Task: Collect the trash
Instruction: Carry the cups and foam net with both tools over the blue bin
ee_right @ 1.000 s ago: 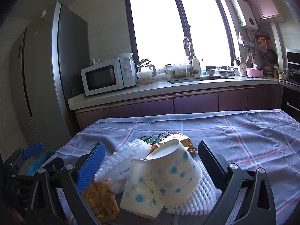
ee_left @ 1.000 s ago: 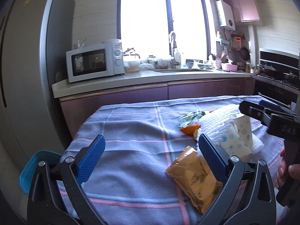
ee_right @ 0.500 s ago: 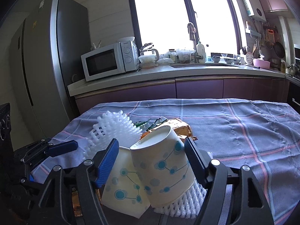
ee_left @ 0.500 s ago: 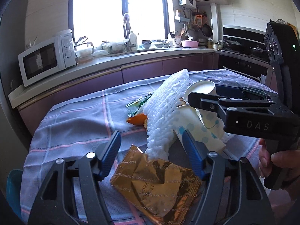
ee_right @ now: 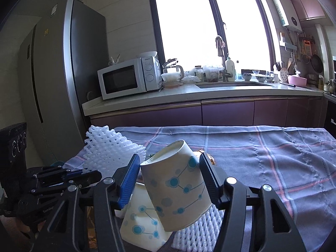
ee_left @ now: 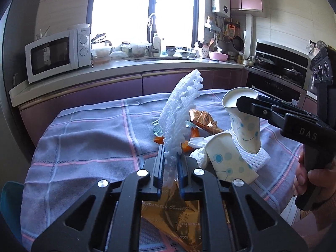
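My left gripper [ee_left: 170, 168] has just closed its fingers on the foam net [ee_left: 178, 113], standing upright. My right gripper [ee_right: 169, 180] has been closing on the tilted paper cup [ee_right: 178, 184], mouth toward the desk's far edge.

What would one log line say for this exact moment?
left hand-held gripper: shut on foam net | right hand-held gripper: closing around paper cup | second cup: lying on table

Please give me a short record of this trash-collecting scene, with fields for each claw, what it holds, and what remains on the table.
left claw: just closed; shut on the white foam net, which stands up from it
right claw: closing around the upper paper cup; pads at its sides
second paper cup: lying on its side
gold wrapper: flat beneath left claw
tablecloth: purple plaid
orange scraps: behind net
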Action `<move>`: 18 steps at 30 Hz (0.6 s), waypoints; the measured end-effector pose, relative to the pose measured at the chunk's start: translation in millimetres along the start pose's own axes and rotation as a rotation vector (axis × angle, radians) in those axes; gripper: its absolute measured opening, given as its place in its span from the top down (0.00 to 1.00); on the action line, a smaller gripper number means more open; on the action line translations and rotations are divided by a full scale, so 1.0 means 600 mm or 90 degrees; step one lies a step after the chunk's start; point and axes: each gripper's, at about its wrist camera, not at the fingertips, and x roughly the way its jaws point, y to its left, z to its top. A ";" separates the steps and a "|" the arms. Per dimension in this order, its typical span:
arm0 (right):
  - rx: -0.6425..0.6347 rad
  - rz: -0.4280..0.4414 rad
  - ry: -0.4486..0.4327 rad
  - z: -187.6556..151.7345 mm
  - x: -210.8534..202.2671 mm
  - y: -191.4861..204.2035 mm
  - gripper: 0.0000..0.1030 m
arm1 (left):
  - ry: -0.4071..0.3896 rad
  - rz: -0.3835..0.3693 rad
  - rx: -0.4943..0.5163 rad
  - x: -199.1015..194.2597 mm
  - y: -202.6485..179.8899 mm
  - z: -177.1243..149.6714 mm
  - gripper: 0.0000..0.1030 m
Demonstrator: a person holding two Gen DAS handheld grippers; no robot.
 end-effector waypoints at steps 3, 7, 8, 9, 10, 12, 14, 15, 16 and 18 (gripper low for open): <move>0.006 0.028 -0.014 0.020 -0.007 0.010 0.45 | -0.018 0.013 -0.019 -0.029 0.027 0.006 0.89; -0.004 0.086 -0.025 0.043 -0.009 0.045 0.45 | -0.040 0.048 -0.048 -0.081 0.070 0.005 0.89; -0.009 0.103 -0.024 0.046 -0.005 0.058 0.45 | -0.044 0.060 -0.057 -0.095 0.084 0.002 0.89; -0.015 0.122 -0.021 0.050 0.000 0.073 0.45 | -0.047 0.073 -0.067 -0.108 0.097 -0.001 0.89; -0.020 0.142 -0.016 0.052 0.006 0.087 0.45 | -0.050 0.089 -0.076 -0.120 0.115 -0.005 0.89; -0.032 0.184 -0.005 0.056 0.021 0.120 0.45 | -0.054 0.119 -0.096 -0.145 0.150 -0.015 0.89; -0.049 0.227 0.009 0.058 0.038 0.159 0.45 | -0.056 0.155 -0.122 -0.172 0.182 -0.028 0.89; -0.056 0.249 0.015 0.058 0.045 0.178 0.45 | -0.056 0.172 -0.134 -0.184 0.200 -0.036 0.89; -0.065 0.269 0.022 0.057 0.053 0.199 0.45 | -0.055 0.193 -0.145 -0.197 0.220 -0.045 0.89; -0.084 0.307 0.039 0.057 0.073 0.242 0.45 | -0.054 0.233 -0.171 -0.222 0.257 -0.062 0.89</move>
